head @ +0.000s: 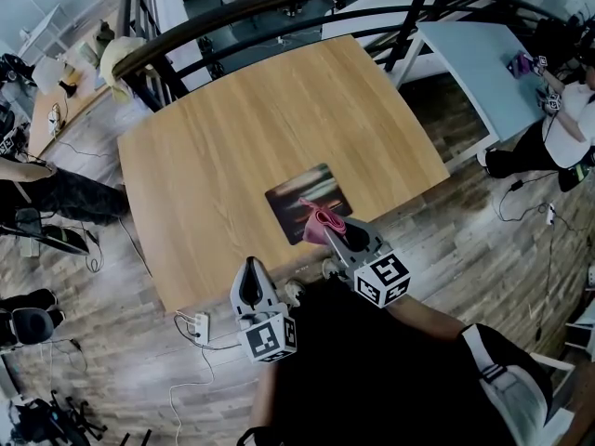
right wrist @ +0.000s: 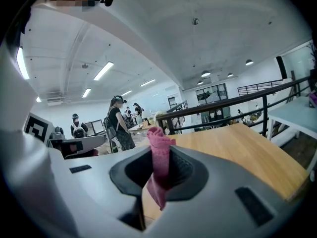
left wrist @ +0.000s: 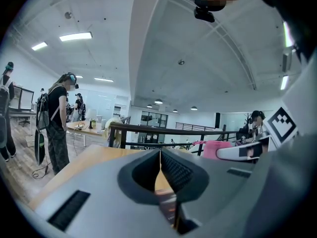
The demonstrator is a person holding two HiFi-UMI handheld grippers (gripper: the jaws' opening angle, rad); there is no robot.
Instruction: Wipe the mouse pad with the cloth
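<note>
Right hand-held gripper (right wrist: 161,171) pinched on cloth (right wrist: 159,150) at near corner of mouse pad (head: 299,193); left hand-held gripper (left wrist: 160,170) pressed together

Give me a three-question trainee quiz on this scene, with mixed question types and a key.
1. True or false: the left gripper is shut with nothing between its jaws.
2. The pink fabric cloth is: A) draped over the railing; B) clamped in the right gripper; C) lying on the floor.
3. Fill in: the dark rectangular mouse pad lies on the light wooden ____.

Key: 1 true; 2 B; 3 table.
</note>
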